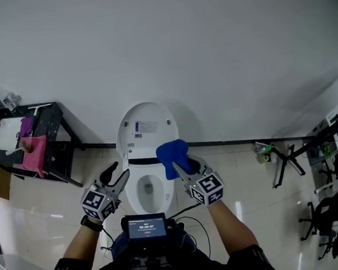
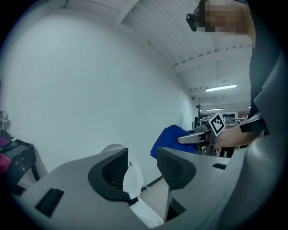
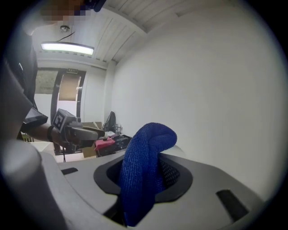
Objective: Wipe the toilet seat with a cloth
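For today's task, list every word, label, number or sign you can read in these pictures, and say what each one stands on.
No text here can be read with certainty.
Label on the toilet lid: printed lines, too small to read.
Small screen at the bottom of the head view: a row of digits, too blurred to read.
Marker cubes: black-and-white square patterns, no words.
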Demonstrator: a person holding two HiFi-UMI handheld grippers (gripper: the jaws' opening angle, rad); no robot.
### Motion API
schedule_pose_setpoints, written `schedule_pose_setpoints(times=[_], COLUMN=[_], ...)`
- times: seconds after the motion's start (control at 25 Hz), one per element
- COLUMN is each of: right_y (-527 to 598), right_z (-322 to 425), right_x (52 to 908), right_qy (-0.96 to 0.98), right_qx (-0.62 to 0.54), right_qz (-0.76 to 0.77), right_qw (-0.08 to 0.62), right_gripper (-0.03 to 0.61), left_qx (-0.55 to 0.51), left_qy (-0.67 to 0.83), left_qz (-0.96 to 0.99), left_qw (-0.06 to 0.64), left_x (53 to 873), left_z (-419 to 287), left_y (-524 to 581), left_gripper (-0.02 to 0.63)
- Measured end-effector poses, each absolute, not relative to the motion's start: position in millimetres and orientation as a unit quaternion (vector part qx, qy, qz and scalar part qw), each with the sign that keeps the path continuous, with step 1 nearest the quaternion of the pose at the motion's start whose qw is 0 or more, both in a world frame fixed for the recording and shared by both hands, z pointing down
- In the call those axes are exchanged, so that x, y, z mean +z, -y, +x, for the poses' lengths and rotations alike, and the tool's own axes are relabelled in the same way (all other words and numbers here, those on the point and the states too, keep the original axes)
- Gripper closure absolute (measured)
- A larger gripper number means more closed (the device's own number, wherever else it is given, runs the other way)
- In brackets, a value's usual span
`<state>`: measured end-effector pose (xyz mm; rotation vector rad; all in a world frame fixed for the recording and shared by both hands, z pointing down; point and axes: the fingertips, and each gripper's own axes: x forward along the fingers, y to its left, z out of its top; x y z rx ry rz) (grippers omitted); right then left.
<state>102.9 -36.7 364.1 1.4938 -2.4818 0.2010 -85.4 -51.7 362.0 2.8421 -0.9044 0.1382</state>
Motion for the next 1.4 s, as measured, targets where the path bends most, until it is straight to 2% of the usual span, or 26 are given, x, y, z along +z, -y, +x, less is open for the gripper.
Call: schedule_pose_setpoints(times=[0.44, 1.4], right_y=[3, 6], right_z=[154, 133], right_x=[315, 300], right_qy=[0.829, 0.834], right_qx=[0.057, 0.031], right_qz=[0.554, 0.549], right_qw=[0.051, 0.041], right_gripper=[0.437, 0.439], left_qx=[0.048, 0.043], left_qy=[0.286, 0.293], left_qz=[0.956, 0.955], left_qw=[0.048, 0.031], left_x=[347, 334], left_z=[-77, -84], left_y=[45, 44], left_gripper=[0.426, 0.426])
